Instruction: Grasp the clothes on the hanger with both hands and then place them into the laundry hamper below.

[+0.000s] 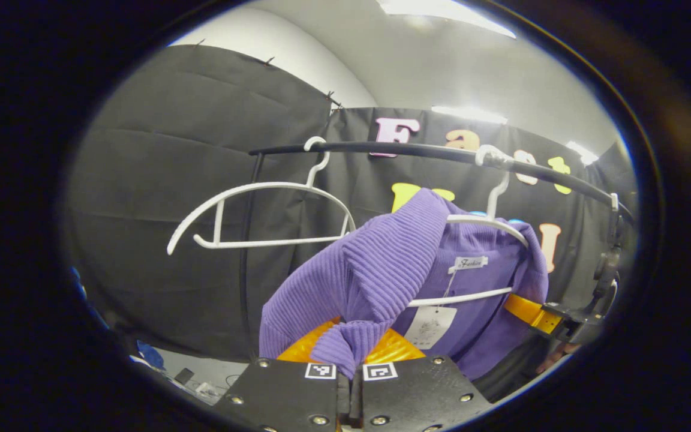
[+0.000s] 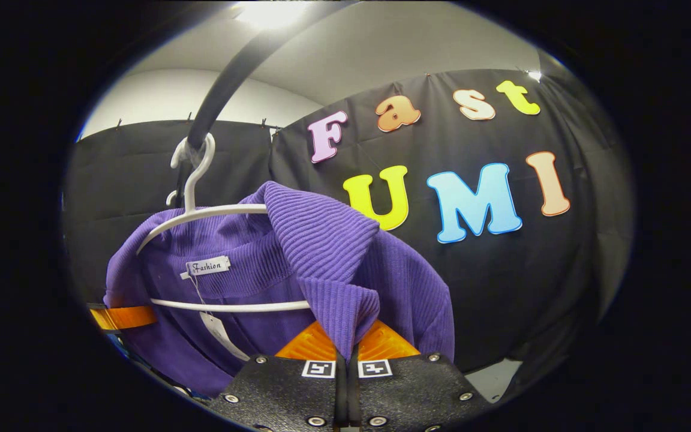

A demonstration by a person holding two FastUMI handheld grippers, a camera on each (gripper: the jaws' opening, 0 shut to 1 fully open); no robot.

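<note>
A purple ribbed sweater (image 1: 381,264) hangs on a white hanger (image 1: 489,222) from the black rail (image 1: 417,150). My left gripper (image 1: 350,354) is shut on a fold of its shoulder, lifted up off the hanger's end. In the right gripper view the same sweater (image 2: 315,240) drapes over its hanger (image 2: 201,211), and my right gripper (image 2: 345,345) is shut on the other shoulder's fold. A white tag (image 2: 209,266) sits at the collar. The right gripper (image 1: 537,315) also shows beyond the sweater in the left gripper view.
An empty white hanger (image 1: 261,210) hangs on the rail to the left of the sweater. The rail's black upright post (image 1: 248,240) stands behind it. Black cloth walls close the booth. Small items lie on the floor (image 1: 201,378) at lower left.
</note>
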